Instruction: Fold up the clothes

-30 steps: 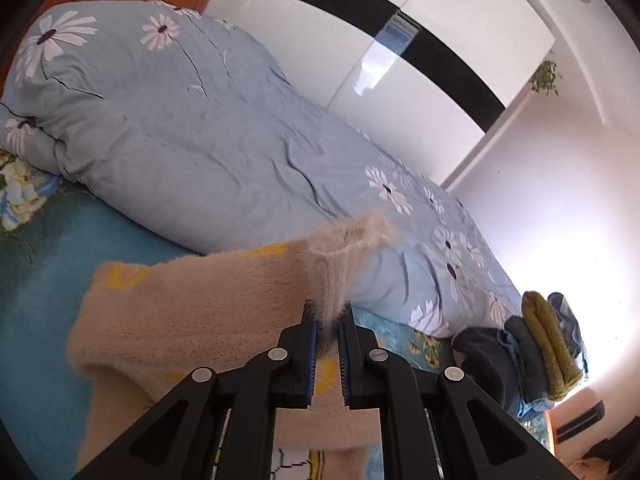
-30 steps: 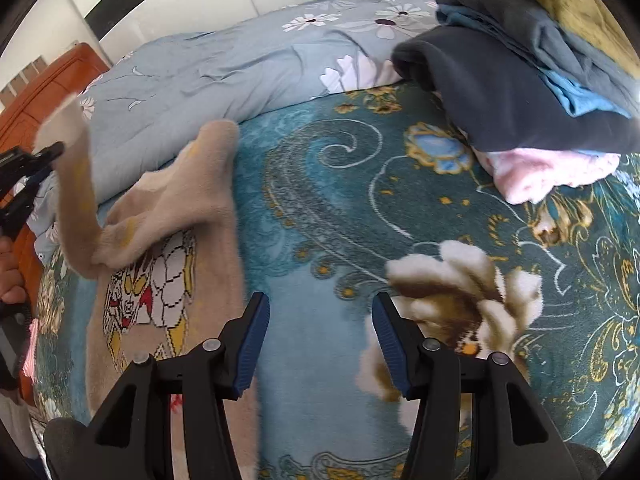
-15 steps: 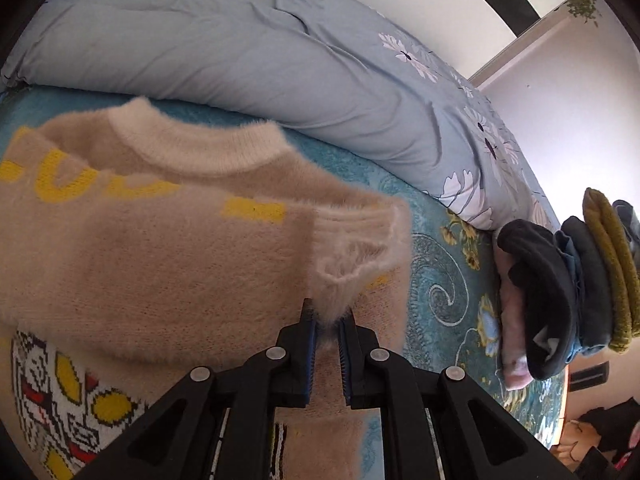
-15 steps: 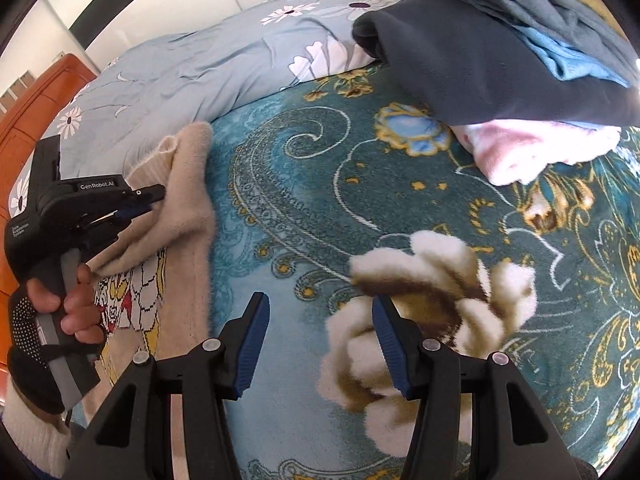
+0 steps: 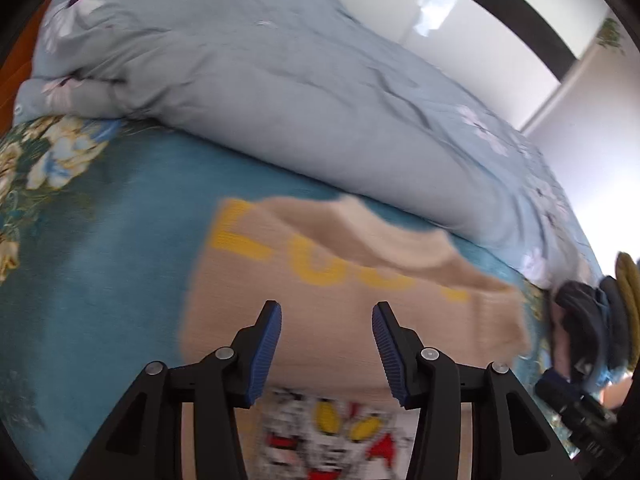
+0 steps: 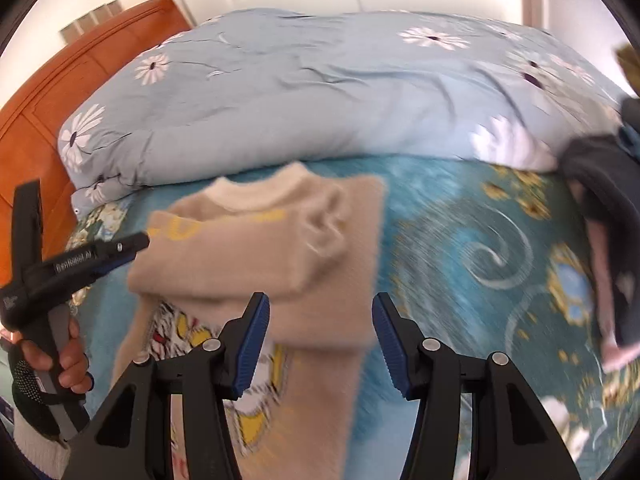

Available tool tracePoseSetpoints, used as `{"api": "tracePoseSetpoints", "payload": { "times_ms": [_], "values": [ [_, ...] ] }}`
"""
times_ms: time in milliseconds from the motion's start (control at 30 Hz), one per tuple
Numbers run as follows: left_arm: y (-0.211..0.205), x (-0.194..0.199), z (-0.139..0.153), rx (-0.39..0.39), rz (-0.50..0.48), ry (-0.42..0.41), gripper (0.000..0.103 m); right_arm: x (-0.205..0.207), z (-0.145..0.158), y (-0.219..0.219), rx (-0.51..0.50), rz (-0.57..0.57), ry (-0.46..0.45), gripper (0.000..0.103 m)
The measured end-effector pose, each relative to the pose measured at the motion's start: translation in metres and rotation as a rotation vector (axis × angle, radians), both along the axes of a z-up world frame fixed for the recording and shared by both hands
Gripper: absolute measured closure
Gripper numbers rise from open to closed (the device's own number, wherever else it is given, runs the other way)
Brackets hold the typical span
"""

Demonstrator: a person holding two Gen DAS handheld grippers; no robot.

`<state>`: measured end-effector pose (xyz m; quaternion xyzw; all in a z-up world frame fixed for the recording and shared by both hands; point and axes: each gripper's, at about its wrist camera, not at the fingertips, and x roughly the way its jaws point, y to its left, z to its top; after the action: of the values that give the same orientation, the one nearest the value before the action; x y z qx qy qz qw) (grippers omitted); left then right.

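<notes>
Now the left gripper hangs over the beige sweater, its jaws having just been opening; the blue pads stand apart with nothing pinched between them, only the knit lying below. The sweater rests on the teal floral bedspread, one sleeve folded across the chest, its cuff lying on the body near the cream collar. Yellow lettering and a cartoon print show on the front. Behind it lies a rolled pale blue duvet with daisies. The right gripper is also parted and empty, poised above the sweater's right edge. In the right wrist view a hand grips the left gripper's handle at the left, beside the sweater. A stack of folded clothes sits at the far right on the bedspread, blurred.
</notes>
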<state>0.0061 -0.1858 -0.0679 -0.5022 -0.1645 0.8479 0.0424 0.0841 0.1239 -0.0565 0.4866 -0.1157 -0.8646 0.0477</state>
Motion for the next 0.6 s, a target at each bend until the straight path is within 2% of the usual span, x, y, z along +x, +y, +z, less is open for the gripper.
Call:
{"api": "tracePoseSetpoints", "payload": {
  "times_ms": [100,200,300,367,400,433,467,500,600],
  "values": [
    [-0.029,-0.003,-0.017,-0.025,0.041,-0.048,0.051,-0.026,-0.011,-0.005,-0.004,-0.035,-0.038,0.048],
    [-0.044,-0.004,-0.039,-0.032,0.034,-0.091,0.049,-0.042,-0.029,0.004,-0.097,-0.130,-0.106,0.048],
    [-0.049,-0.002,-0.050,0.008,0.038,-0.083,0.042,-0.047,-0.036,0.012,-0.152,-0.213,-0.107,0.048],
    [-0.052,0.002,-0.054,0.029,0.048,-0.069,0.041,-0.049,-0.033,0.011,-0.170,-0.238,-0.096,0.050],
    [-0.053,0.004,-0.055,0.038,0.050,-0.061,0.041,-0.050,-0.030,0.008,-0.167,-0.240,-0.090,0.053],
    [-0.053,0.005,-0.056,0.045,0.048,-0.053,0.041,-0.051,-0.027,0.005,-0.165,-0.242,-0.084,0.064],
    [-0.053,0.006,-0.057,0.048,0.042,-0.047,0.041,-0.052,-0.026,0.002,-0.161,-0.241,-0.085,0.080],
    [-0.054,0.007,-0.057,0.051,0.035,-0.040,0.041,-0.053,-0.025,-0.002,-0.156,-0.238,-0.093,0.089],
    [-0.061,0.008,-0.056,0.087,0.040,-0.033,0.041,-0.047,-0.013,-0.005,-0.173,-0.226,-0.066,0.093]
  ]
}}
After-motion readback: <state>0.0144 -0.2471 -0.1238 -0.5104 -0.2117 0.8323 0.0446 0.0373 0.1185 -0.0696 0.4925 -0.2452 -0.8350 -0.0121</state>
